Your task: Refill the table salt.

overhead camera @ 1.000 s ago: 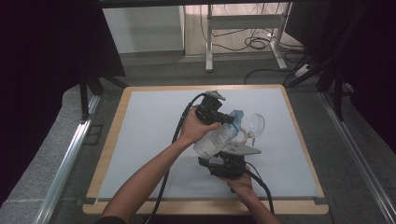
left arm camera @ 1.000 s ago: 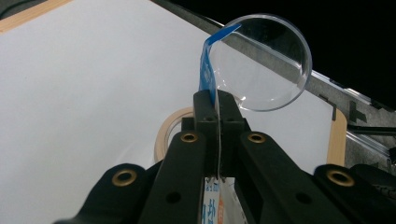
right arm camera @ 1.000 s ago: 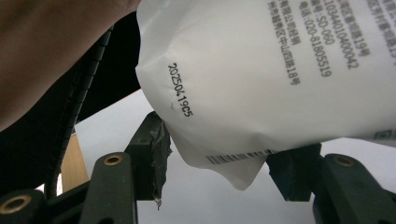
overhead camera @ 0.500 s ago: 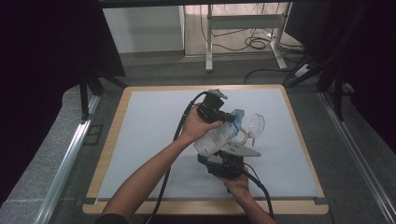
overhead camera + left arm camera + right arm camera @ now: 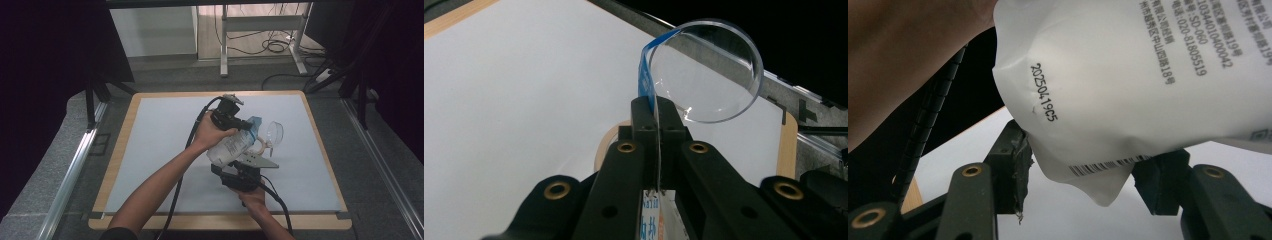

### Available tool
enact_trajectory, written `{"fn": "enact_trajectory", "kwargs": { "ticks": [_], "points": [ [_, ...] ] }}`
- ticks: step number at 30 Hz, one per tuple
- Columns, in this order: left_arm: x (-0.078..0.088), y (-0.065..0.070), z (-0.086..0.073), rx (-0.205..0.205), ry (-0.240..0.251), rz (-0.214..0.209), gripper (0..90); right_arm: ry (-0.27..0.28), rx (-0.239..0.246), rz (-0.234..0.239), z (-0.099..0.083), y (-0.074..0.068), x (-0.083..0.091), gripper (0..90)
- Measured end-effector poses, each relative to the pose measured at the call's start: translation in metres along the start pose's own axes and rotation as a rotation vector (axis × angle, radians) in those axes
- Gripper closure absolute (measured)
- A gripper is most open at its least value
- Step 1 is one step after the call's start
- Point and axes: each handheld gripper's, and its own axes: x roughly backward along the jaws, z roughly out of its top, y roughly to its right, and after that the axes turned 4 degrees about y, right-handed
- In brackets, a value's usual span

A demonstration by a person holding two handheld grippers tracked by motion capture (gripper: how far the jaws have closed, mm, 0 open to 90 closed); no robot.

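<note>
A white printed pouch (image 5: pixel 231 146) is held tilted above the middle of the table (image 5: pixel 150 150), its blue top edge pointed toward a clear round bowl (image 5: pixel 274 132) that stands just beside it on the white surface. The left tool (image 5: pixel 244 124) is pressed together on that top edge; in the left gripper view the thin film (image 5: pixel 650 85) is seen pinched between the jaws, with the clear bowl (image 5: pixel 706 75) just beyond. The right tool (image 5: pixel 1083 175) stands half spread around the bottom corner of the pouch (image 5: pixel 1128 90); whether its pads actually press on the film cannot be told.

The grip on the top is judged to be slight, a mere strip of film, so the pouch could slip free or tear if it is pulled hard. If the bottom is raised before the mouth is over the bowl, the contents could be spilled onto the table. The light bowl could also be knocked aside by the pouch.
</note>
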Motion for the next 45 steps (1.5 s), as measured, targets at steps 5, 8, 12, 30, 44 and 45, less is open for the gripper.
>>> {"fn": "enact_trajectory", "kwargs": {
  "ticks": [5, 8, 12, 30, 44, 45],
  "points": [
    [-0.0023, -0.0014, 0.0030, -0.001, -0.017, 0.000, 90.0, 0.007, -0.025, 0.002, 0.0012, 0.0012, -0.0004, 45.8],
    [-0.0028, -0.0025, 0.0050, -0.002, -0.023, -0.005, 90.0, 0.013, -0.034, 0.002, 0.0024, 0.0012, -0.0001, 45.8],
    [-0.0033, -0.0058, 0.0052, 0.007, -0.027, -0.016, 90.0, 0.015, -0.038, 0.005, 0.0028, 0.0017, 0.0005, 45.9],
    [-0.0043, -0.0082, 0.0044, -0.002, -0.040, -0.025, 90.0, 0.009, -0.035, 0.019, 0.0015, 0.0043, 0.0006, 45.9],
    [-0.0039, -0.0083, 0.0051, -0.003, -0.036, -0.026, 90.0, 0.010, -0.041, 0.024, 0.0022, 0.0053, 0.0016, 46.3],
    [-0.0037, -0.0085, 0.0051, -0.002, -0.035, -0.025, 90.0, 0.012, -0.048, 0.027, 0.0025, 0.0057, 0.0018, 46.3]
  ]
}}
